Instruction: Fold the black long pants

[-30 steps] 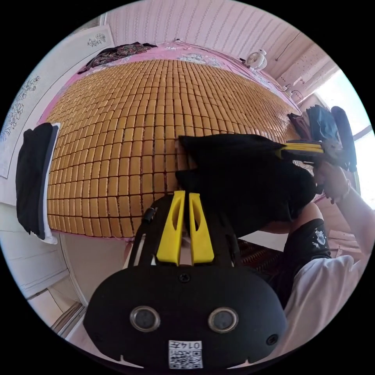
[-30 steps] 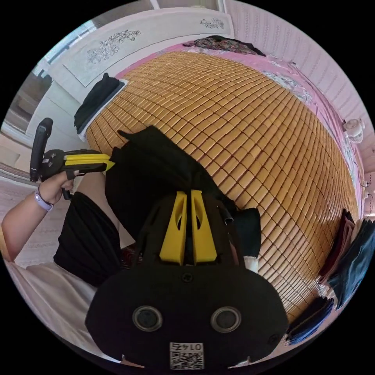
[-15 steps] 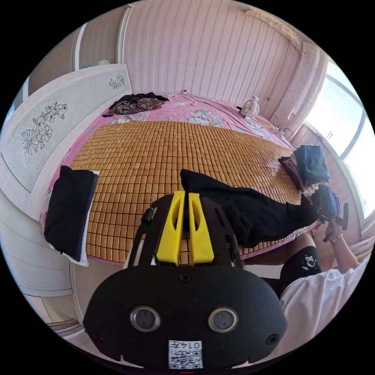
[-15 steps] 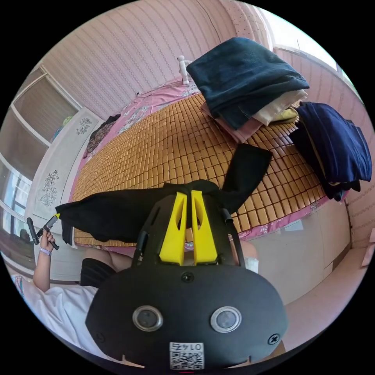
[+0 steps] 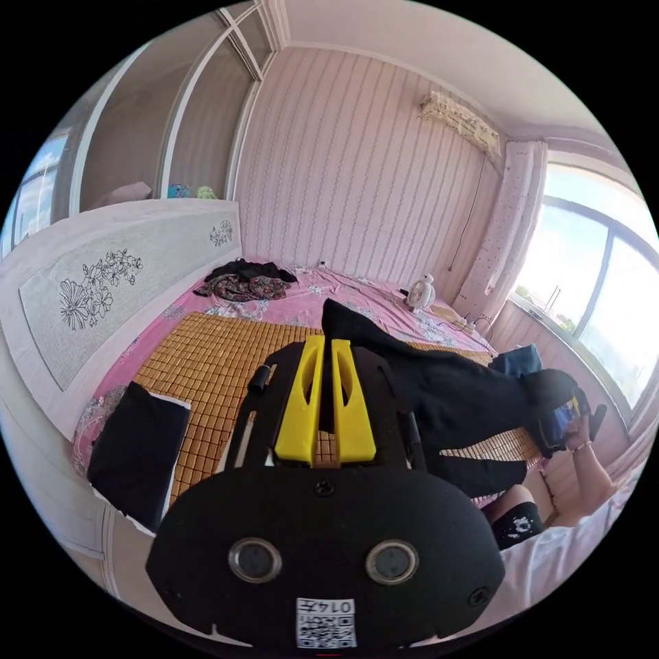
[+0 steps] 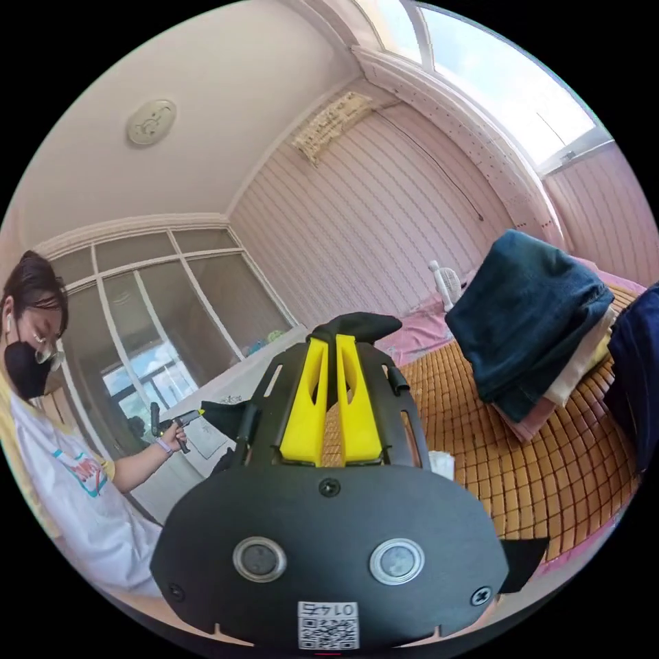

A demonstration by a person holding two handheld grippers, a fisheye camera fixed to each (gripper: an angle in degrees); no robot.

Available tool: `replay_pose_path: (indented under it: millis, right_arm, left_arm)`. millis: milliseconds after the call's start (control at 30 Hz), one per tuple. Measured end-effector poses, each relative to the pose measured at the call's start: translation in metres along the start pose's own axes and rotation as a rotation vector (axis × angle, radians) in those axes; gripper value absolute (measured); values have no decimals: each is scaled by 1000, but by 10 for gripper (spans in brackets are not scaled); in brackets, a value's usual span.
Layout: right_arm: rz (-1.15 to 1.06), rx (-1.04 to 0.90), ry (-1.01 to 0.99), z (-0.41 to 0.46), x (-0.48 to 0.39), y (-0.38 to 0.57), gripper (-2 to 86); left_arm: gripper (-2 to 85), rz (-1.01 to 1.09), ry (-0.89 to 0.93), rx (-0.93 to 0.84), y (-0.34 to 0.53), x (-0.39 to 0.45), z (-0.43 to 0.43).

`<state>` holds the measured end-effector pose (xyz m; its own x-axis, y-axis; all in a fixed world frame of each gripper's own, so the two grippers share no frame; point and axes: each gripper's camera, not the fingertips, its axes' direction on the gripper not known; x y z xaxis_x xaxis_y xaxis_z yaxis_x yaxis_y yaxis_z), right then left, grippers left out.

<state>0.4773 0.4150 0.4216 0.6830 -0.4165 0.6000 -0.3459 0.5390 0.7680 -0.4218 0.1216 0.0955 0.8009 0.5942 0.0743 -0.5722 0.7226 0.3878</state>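
Both hand-held grippers, left (image 5: 324,343) and right (image 6: 331,343), have yellow jaws closed on the black long pants (image 5: 446,391), held stretched between them in the air over the bed's (image 5: 206,357) near edge. Folded clothes (image 6: 535,329) are stacked by its right edge, a folded black garment (image 5: 134,446) at its left corner

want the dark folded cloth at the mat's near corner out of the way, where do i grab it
Take the folded black cloth by the edge overhanging the bed, coming in from off the bed. It lies flat on the bamboo mat, so only that overhang leaves room for a jaw beneath, I'd judge.
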Motion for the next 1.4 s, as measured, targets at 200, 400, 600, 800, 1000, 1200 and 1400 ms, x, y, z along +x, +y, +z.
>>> replay_pose_path:
  millis: [200, 400, 600, 800, 1000, 1200, 1400]
  right_arm:
    - [51, -290, 118, -54, 8, 90, 23]
    - [333, -325, 447, -116, 25, 144, 31]
    - [307, -468, 547, -62, 37, 103, 65]
    - [200, -912, 546, 97, 40, 108, 48]
    - [-36, -1111, 682, 204, 18, 133, -5]
    - [-117, -1083, 687, 239, 13, 123, -7]
    - [-126, -1030, 680, 274, 22, 108, -6]
  left_arm:
    - [-2, -264, -19, -112, 93, -75, -13]
    - [-8, -725, -22, -212, 206, -129, -21]
    - [-10, -608, -65, -308, 174, -117, 13]
    - [-10, -359, -65, -494, 120, -64, 113]
    - [-10, -209, -137, -573, 102, 2, 196]
    - [-10, 26, -280, -702, 98, 44, 246]
    - [-10, 79, -418, -661, 88, 65, 266]
